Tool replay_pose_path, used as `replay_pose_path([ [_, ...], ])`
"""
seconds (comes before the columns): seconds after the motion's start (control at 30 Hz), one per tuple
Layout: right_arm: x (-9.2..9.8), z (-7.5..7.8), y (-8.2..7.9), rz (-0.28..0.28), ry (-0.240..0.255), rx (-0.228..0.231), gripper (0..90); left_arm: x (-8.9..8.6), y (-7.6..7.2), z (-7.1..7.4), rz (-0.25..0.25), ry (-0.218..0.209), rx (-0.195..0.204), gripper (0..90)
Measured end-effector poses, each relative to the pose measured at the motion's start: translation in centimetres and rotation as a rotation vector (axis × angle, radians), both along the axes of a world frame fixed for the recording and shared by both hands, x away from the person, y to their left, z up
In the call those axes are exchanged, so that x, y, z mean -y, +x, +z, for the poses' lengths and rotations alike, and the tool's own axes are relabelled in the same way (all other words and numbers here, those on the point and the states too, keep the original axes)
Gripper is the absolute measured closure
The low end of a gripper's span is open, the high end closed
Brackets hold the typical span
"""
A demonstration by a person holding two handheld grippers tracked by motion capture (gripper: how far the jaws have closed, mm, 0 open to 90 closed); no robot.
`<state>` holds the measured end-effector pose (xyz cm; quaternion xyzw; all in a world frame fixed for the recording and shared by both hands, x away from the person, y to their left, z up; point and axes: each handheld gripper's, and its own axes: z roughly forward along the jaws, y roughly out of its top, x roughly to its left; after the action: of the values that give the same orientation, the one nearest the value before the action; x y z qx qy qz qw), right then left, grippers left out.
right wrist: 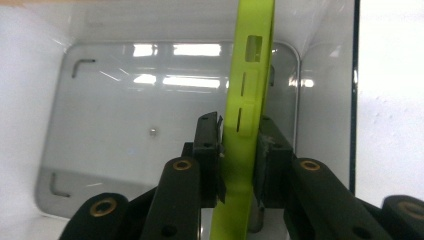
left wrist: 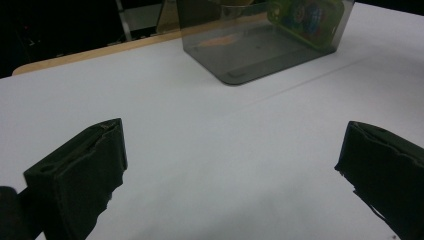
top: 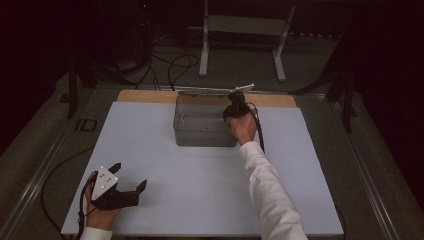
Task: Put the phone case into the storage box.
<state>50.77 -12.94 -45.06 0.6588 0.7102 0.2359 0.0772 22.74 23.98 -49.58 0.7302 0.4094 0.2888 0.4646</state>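
Observation:
A lime-green phone case (right wrist: 245, 100) stands edge-on between the jaws of my right gripper (right wrist: 239, 135), which is shut on it. It hangs inside a clear grey bin (right wrist: 125, 125), above the bin's floor. From above, the right gripper (top: 235, 107) is at the right end of the bin (top: 200, 140), pointing down into it. The left gripper view looks through the bin's wall (left wrist: 235, 60) at the case (left wrist: 305, 15), whose face bears a colourful print. My left gripper (top: 131, 176) rests near the table's front left corner, and its jaws (left wrist: 232, 135) stand wide open with nothing between them.
The bin sits at the back middle of a white tabletop (top: 200, 200), in front of a bare wooden strip (top: 150, 96). Beyond the table are a white metal stand (top: 240, 25) and loose cables (top: 175, 65) on the floor.

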Motion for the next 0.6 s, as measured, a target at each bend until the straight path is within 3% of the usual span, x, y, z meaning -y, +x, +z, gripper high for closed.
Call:
replay_pose_path([
  [0.17,0.12,-0.03,0.07,0.001,0.007,-0.003,75.8,-0.01,0.0,0.0,0.0,-0.001,0.0,0.0],
  [0.33,-0.03,0.11,-0.02,0.018,-0.031,0.002,74.6,-0.02,-0.01,0.01,-0.002,0.001,0.001,0.0],
  [0.5,-0.41,0.37,-0.28,0.055,-0.1,0.015,73.4,0.01,-0.02,0.02,-0.001,0.002,0.001,0.0],
  [0.6,-0.39,0.49,-0.34,0.063,-0.11,0.013,73.1,0.04,-0.02,0.02,-0.001,0.002,0.0,0.0],
])
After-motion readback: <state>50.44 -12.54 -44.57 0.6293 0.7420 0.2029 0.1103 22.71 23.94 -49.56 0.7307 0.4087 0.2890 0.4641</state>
